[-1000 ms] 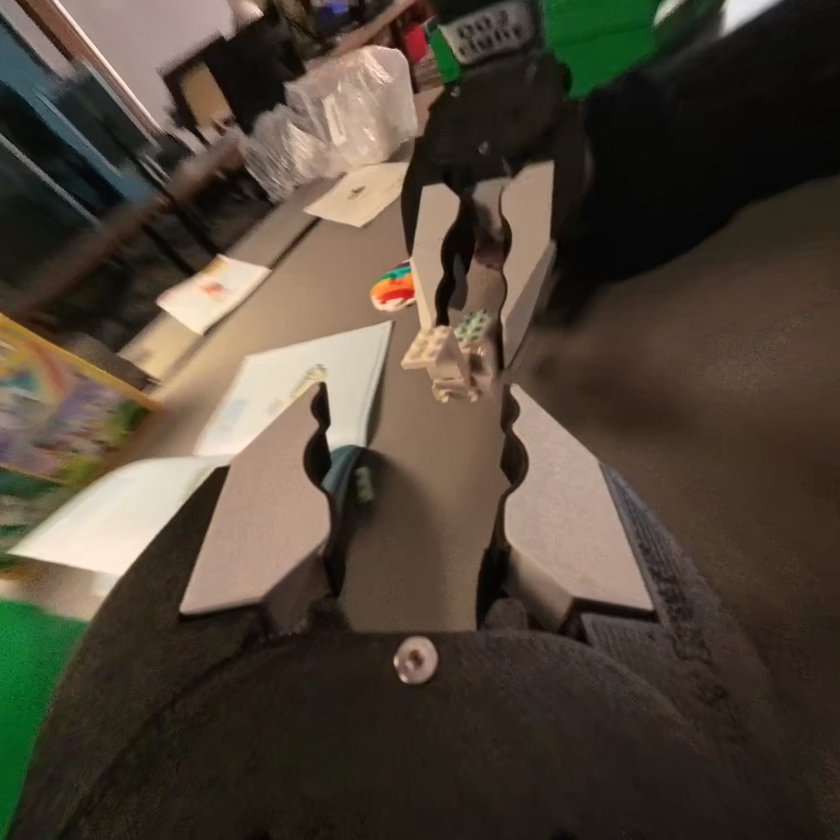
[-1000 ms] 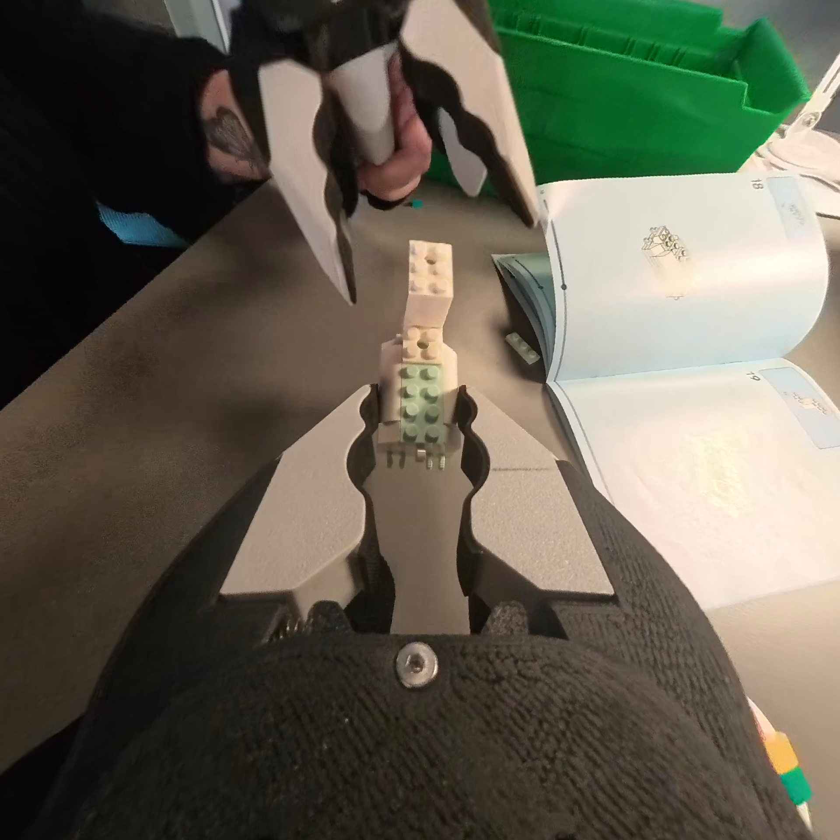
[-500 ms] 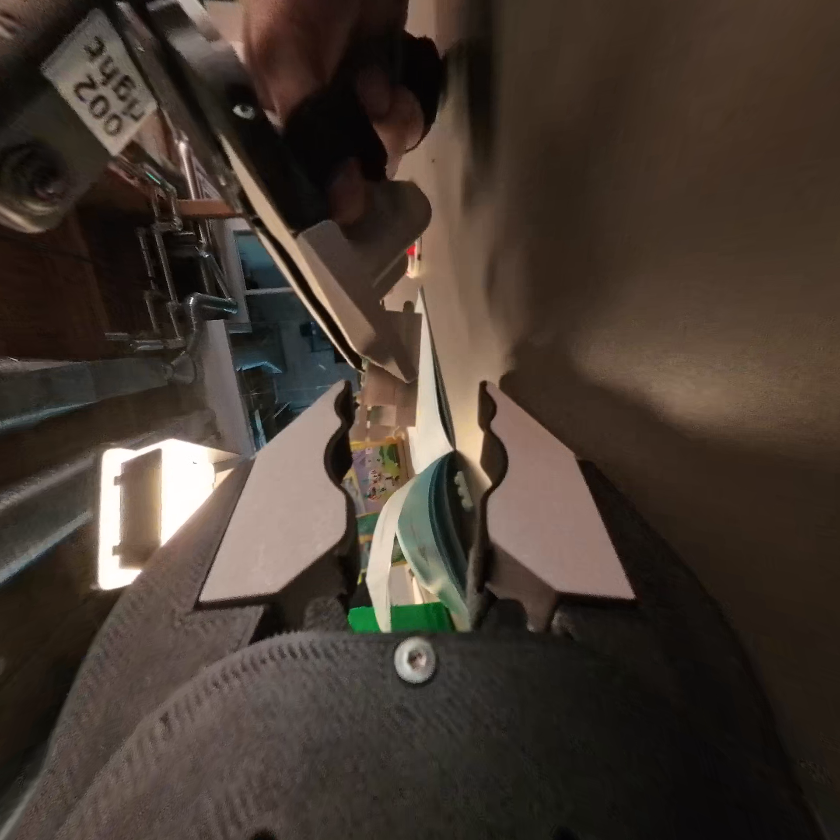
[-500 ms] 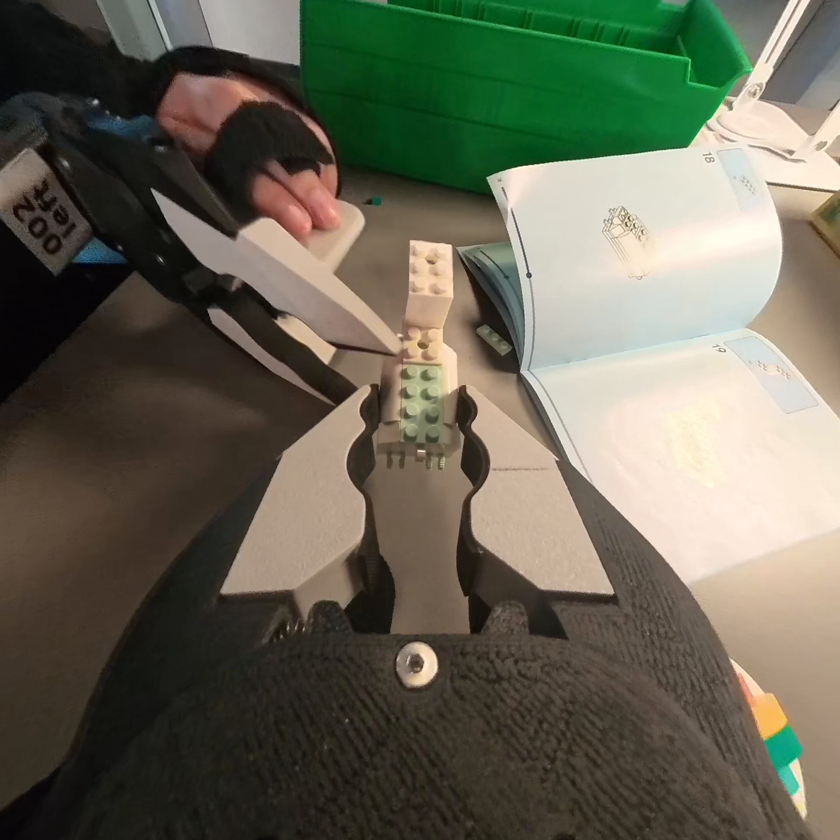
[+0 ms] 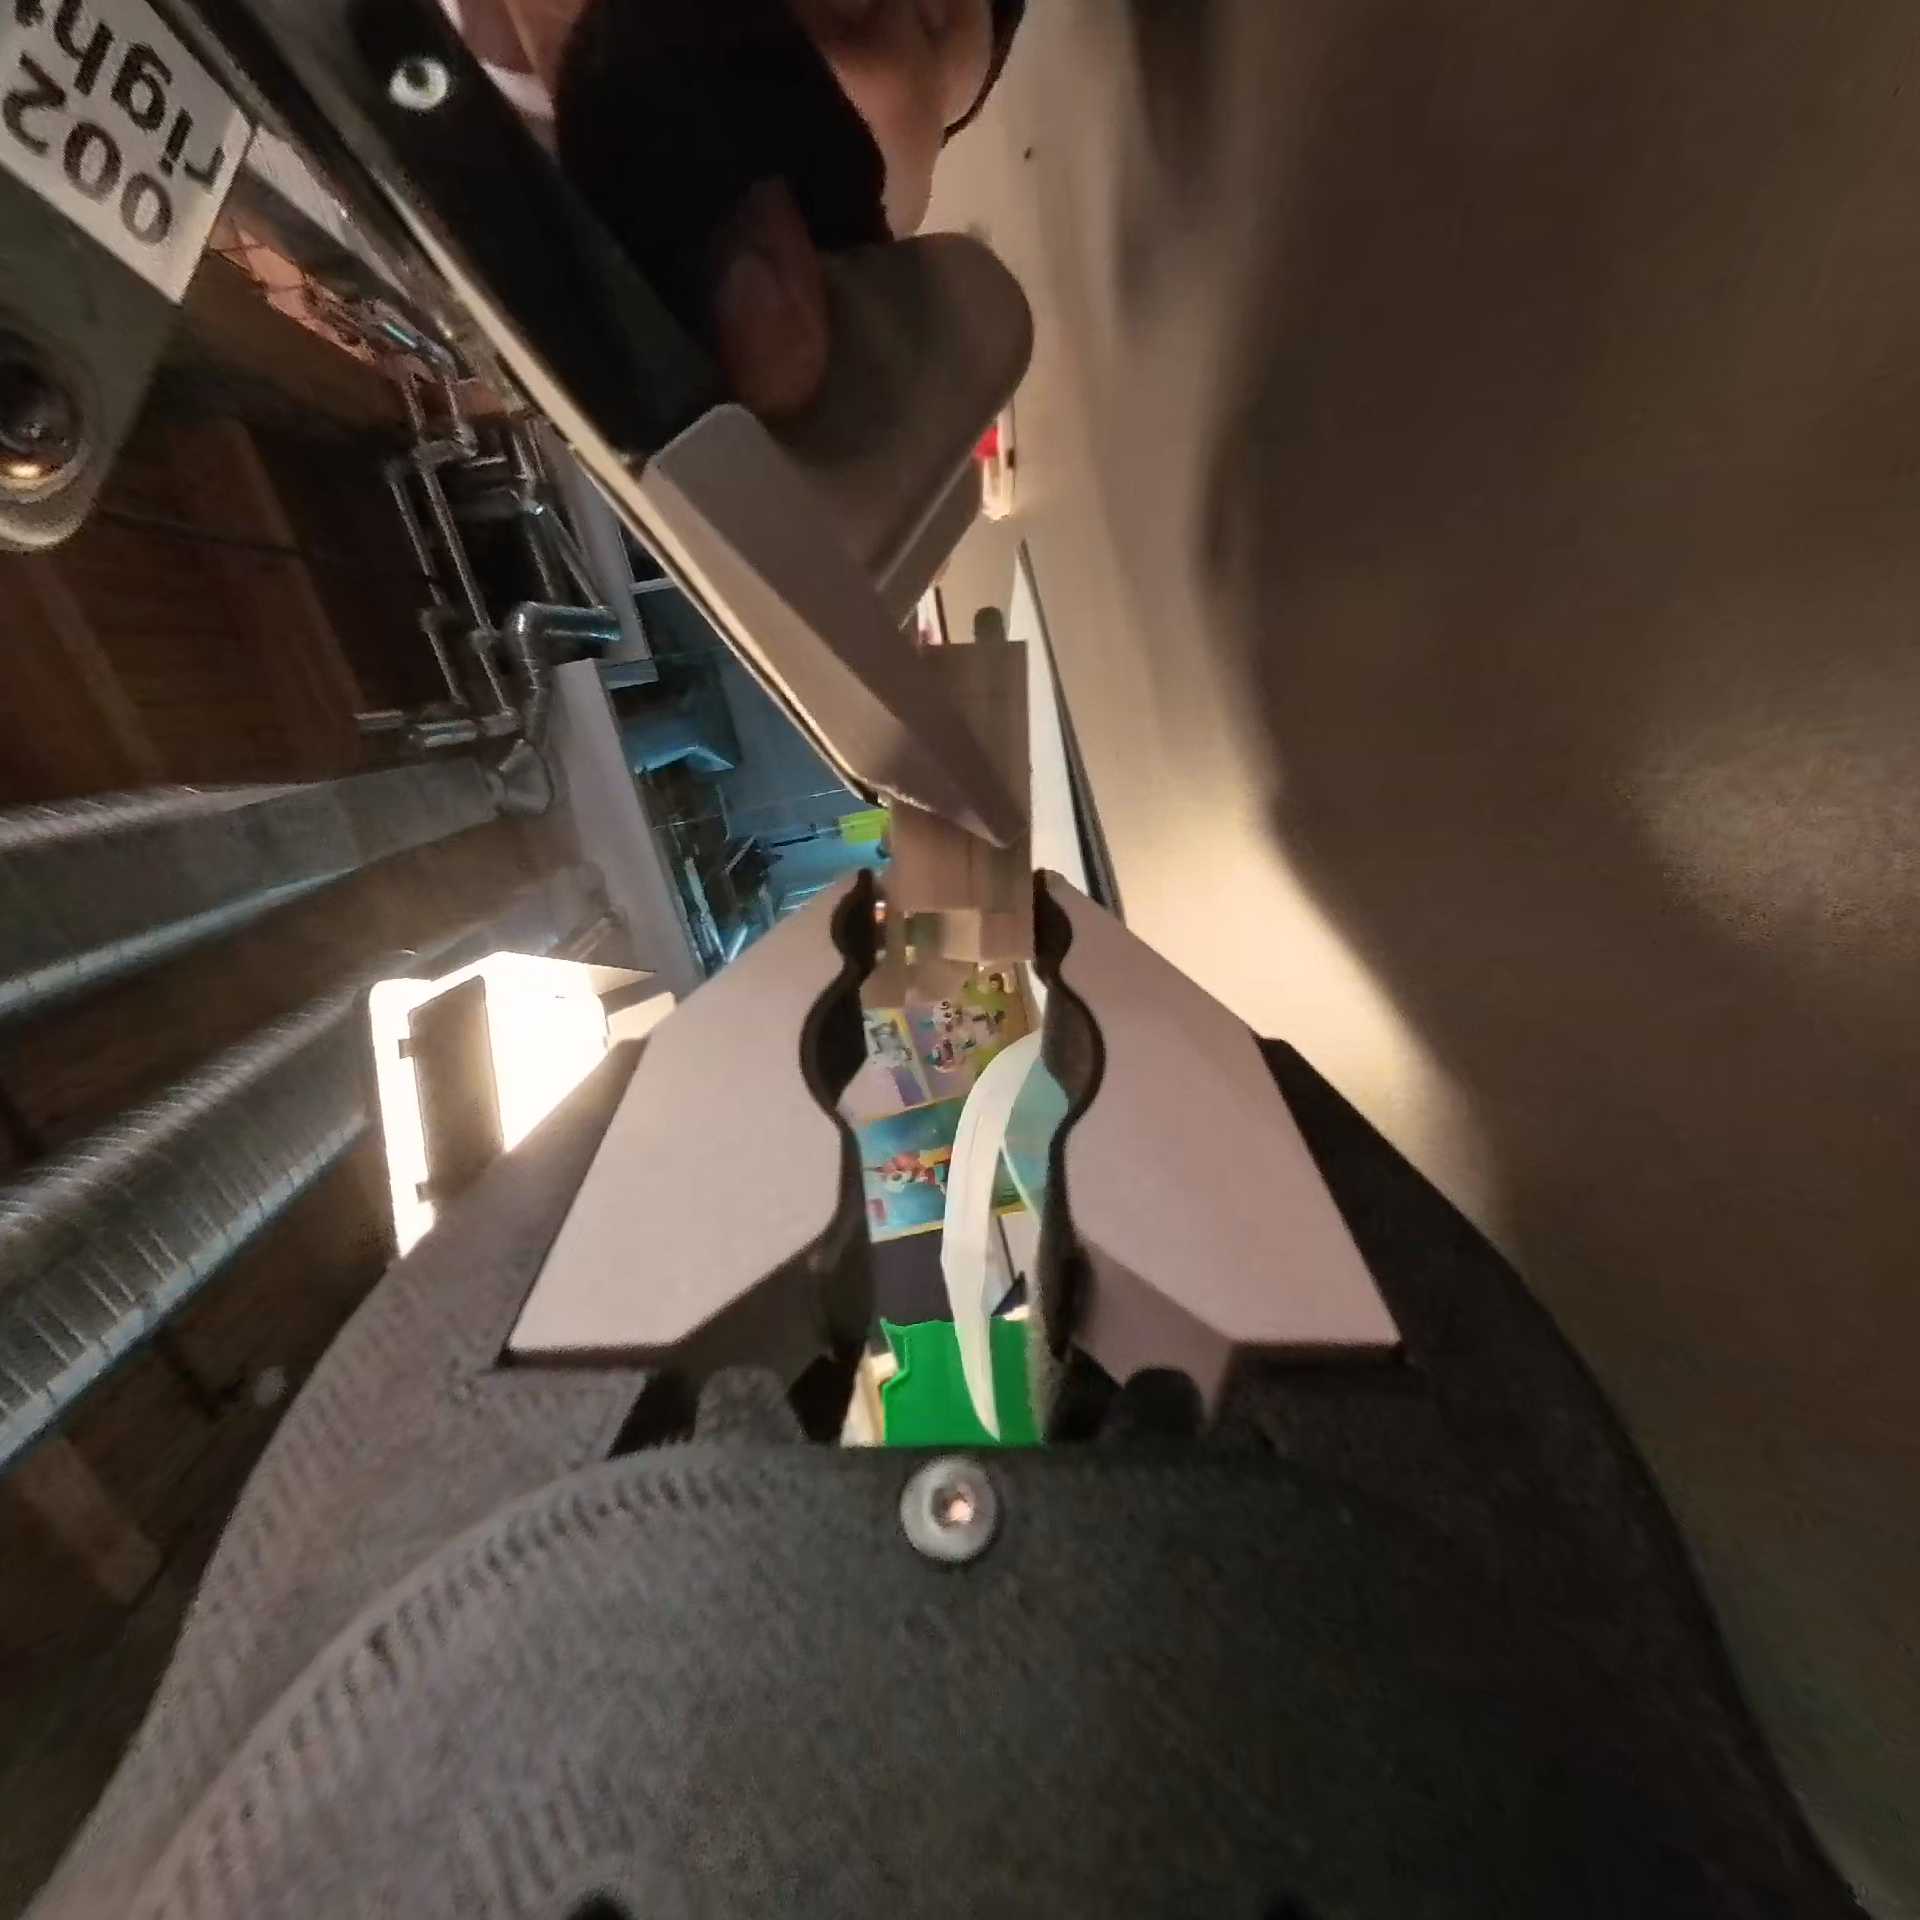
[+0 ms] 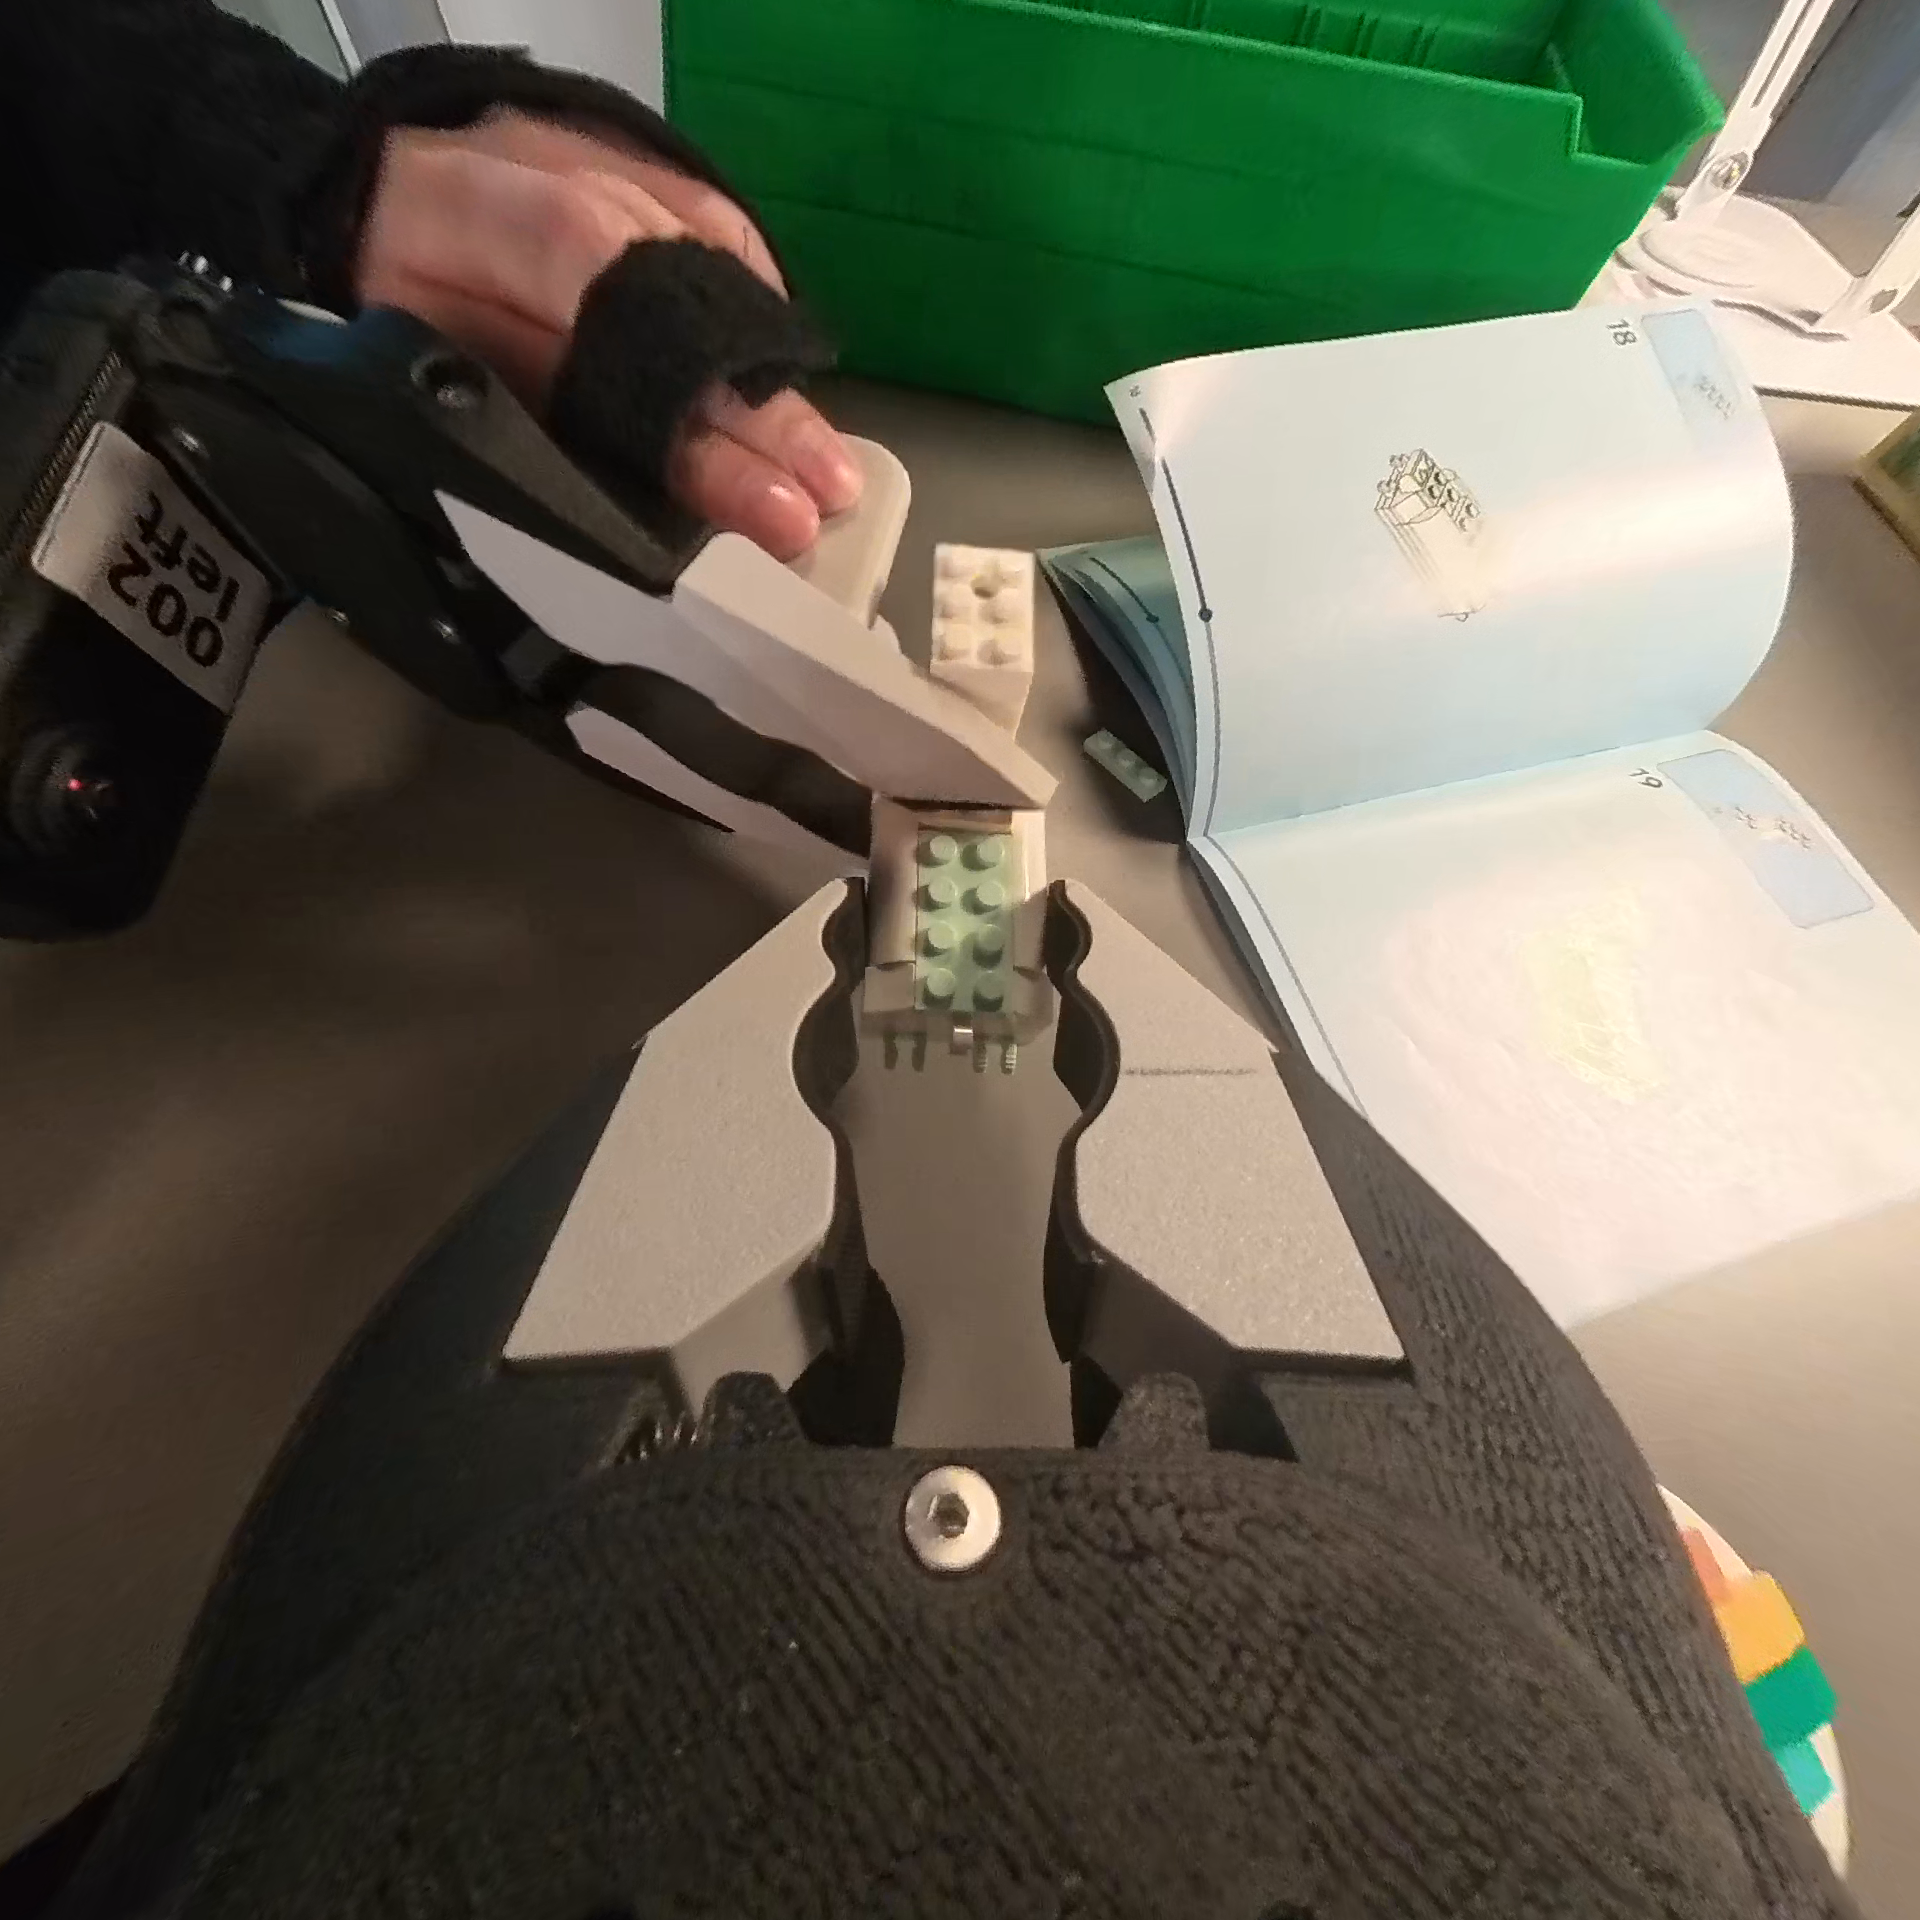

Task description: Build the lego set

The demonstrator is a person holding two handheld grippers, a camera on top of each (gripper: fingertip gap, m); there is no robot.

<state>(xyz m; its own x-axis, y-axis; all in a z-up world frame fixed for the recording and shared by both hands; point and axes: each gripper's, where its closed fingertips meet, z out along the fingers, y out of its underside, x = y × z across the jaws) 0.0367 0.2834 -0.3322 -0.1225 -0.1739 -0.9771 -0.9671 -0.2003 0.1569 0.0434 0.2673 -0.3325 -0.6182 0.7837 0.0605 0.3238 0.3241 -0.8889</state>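
Note:
My right gripper [image 6: 954,899] is shut on a small grey lego assembly with a pale green studded plate on top [image 6: 961,914] and holds it just above the table. My left gripper [image 6: 935,816] comes in from the left, rolled on its side, and its fingers close on the assembly's far end. In the left wrist view the assembly [image 5: 940,873] sits between the left gripper's tips [image 5: 951,904], under a right gripper finger [image 5: 831,644]. A white 2x4 brick [image 6: 982,623] lies just behind. A small pale green piece [image 6: 1122,764] lies by the booklet.
An open instruction booklet [image 6: 1455,727] lies to the right on the grey table [image 6: 312,1039]. A green bin [image 6: 1143,156] stands at the back. A white stand [image 6: 1766,260] is at the far right. A multicoloured piece [image 6: 1787,1714] is at the bottom right. The grippers are tip to tip, or close to it. The multicoloured piece [image 6: 1787,1714] lies around 15 centimeters away from my right fingertips.
The left gripper has swung in from above, rolled sideways, and narrowed its fingers around the far end of the assembly. The right gripper has kept its hold and barely moved.

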